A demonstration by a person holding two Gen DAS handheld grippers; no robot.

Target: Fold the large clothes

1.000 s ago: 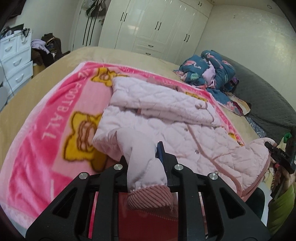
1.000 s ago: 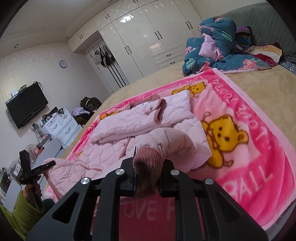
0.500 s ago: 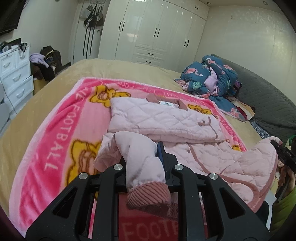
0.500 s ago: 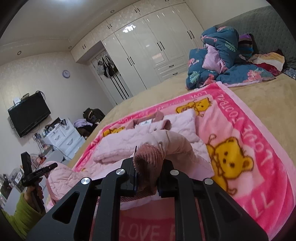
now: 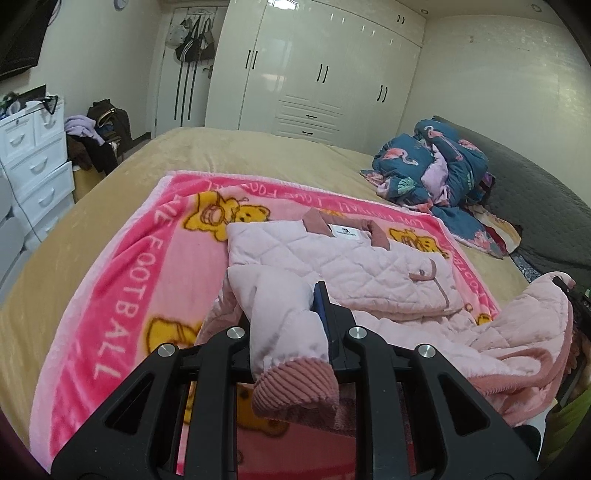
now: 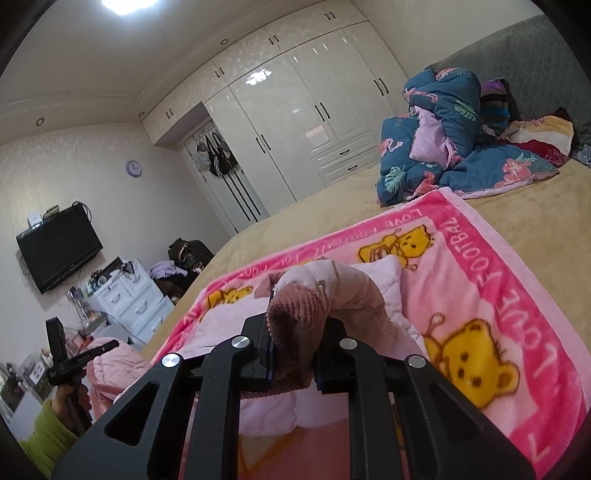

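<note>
You are in a bedroom with pale walls. A tall white wardrobe [image 5: 325, 77] fills the far wall, and bags [image 5: 194, 44] hang beside it. A black TV [image 6: 59, 247] and a round clock [image 6: 133, 168] are on the wall. White drawers [image 5: 33, 155] stand near the tan bed [image 5: 258, 155]. A ceiling light [image 6: 127, 5] glows.
</note>
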